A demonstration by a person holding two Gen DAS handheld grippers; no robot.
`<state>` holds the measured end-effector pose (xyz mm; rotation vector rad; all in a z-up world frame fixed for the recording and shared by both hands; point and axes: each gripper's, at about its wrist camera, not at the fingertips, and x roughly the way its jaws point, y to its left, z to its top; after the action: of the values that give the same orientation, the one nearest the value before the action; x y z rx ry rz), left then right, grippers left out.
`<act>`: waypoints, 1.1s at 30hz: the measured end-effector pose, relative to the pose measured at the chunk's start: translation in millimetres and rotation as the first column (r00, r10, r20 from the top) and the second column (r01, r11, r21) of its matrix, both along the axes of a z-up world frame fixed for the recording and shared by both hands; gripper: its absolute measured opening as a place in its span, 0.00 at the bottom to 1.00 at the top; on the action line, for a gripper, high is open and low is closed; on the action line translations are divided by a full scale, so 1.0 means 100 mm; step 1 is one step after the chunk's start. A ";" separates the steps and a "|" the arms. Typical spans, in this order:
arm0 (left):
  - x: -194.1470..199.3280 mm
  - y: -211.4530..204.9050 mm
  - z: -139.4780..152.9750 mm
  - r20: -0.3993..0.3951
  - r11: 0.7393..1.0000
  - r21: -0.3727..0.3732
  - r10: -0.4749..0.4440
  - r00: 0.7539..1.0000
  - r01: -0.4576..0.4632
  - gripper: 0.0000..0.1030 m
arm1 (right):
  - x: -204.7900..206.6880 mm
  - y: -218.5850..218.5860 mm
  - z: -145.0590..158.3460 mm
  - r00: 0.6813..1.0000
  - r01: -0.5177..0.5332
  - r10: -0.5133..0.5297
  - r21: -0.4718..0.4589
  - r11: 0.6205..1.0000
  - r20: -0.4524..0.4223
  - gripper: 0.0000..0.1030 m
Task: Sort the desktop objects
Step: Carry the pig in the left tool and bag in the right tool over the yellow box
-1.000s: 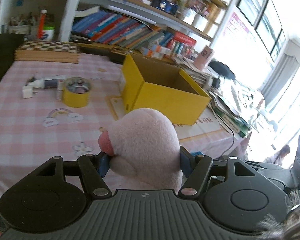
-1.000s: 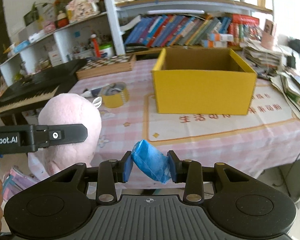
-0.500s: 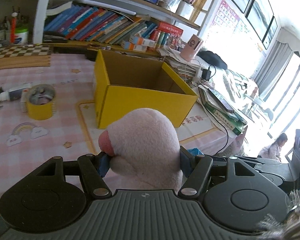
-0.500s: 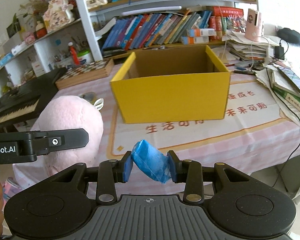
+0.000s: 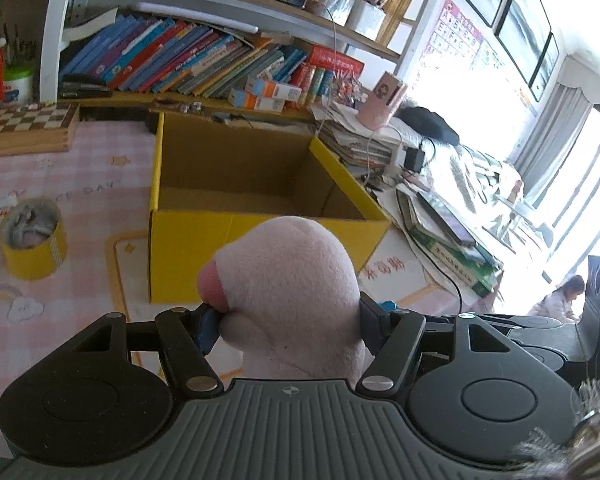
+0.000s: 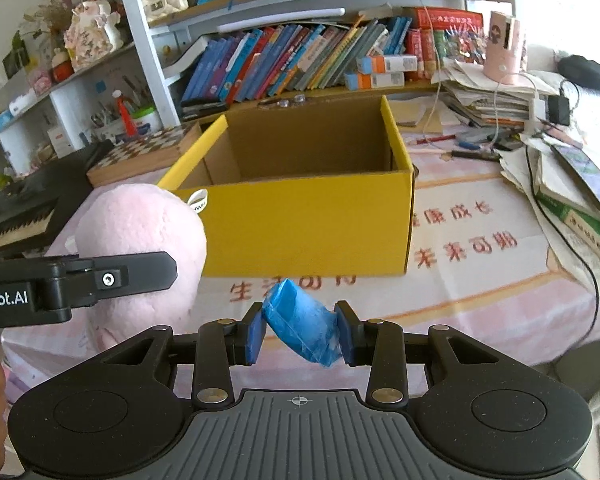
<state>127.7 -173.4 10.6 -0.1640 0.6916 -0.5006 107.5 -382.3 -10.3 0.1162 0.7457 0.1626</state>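
Note:
My left gripper (image 5: pixel 286 326) is shut on a pink plush toy (image 5: pixel 288 288), which bulges up between the blue pads. In the right wrist view the same plush toy (image 6: pixel 140 248) hangs at the left, clamped by the left gripper's black finger (image 6: pixel 112 278). My right gripper (image 6: pixel 298 330) is shut on a small blue wrapped packet (image 6: pixel 300 320). An open yellow cardboard box (image 5: pixel 236 184) stands on the table ahead of both grippers, and its inside looks empty. From the right wrist the box (image 6: pixel 300 220) sits just beyond the blue packet.
A yellow tape roll (image 5: pixel 32 240) sits left of the box on the pink checked tablecloth (image 5: pixel 60 312). A chessboard box (image 5: pixel 24 128) lies at the back left. Bookshelves (image 6: pixel 320 60) line the back. Stacked papers, books and cables (image 6: pixel 560 184) crowd the right.
Both grippers have moved rightward along the table's front with their loads still held. The yellow box now lies straight ahead and looks nearer; the tape roll has slid to the left edge.

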 end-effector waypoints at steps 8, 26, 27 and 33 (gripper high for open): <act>0.33 -0.17 0.25 0.080 0.998 -0.001 0.055 0.995 -0.055 0.62 | 0.45 -0.20 0.24 0.989 -0.095 0.098 -0.026 0.995 0.111 0.36; 1.86 -0.76 0.06 0.019 0.947 0.319 -0.036 0.999 0.028 0.63 | 2.12 0.07 -0.09 0.835 -0.511 0.543 -0.486 0.709 -0.087 0.35; 1.92 -0.80 0.01 0.001 0.938 0.344 -0.048 0.999 0.045 0.63 | 2.16 0.10 -0.14 0.817 -0.536 0.567 -0.504 0.677 -0.106 0.35; 2.11 -0.92 -0.24 -0.077 0.888 0.447 -0.081 0.994 0.107 0.63 | 2.34 0.28 -0.40 0.698 -0.678 0.671 -0.533 0.506 -0.251 0.35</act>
<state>338.9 -265.2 -13.7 0.2964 0.8564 -0.4168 341.4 -354.4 -50.2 -0.8154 0.7921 0.6807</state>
